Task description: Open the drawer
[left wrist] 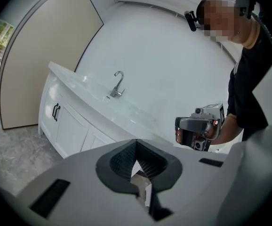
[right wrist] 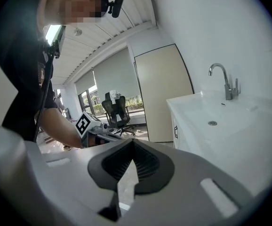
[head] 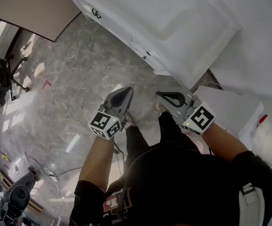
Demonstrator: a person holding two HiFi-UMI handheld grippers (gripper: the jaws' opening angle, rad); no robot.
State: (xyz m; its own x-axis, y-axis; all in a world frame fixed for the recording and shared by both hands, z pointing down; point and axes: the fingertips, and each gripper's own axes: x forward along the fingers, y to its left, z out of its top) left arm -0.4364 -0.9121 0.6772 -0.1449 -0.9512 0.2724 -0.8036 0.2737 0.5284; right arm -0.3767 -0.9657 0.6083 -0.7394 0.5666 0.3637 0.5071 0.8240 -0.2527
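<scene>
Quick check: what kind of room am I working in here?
Likely a bathroom-style washing area, perhaps a mock-up inside an office: a white sink with a chrome faucet on a vanity cabinet, and an office chair beyond.

We see bright daylight from the far windows (right wrist: 122,74), glare streaking the marble floor (head: 75,140), and both gripper views bending into dark rounded edges, nearest parts soft.

Both forearms reach forward, side by side. The left gripper (head: 123,96) and the right gripper (head: 169,98) tilt slightly downward, each with its jaws pressed together on nothing.
</scene>
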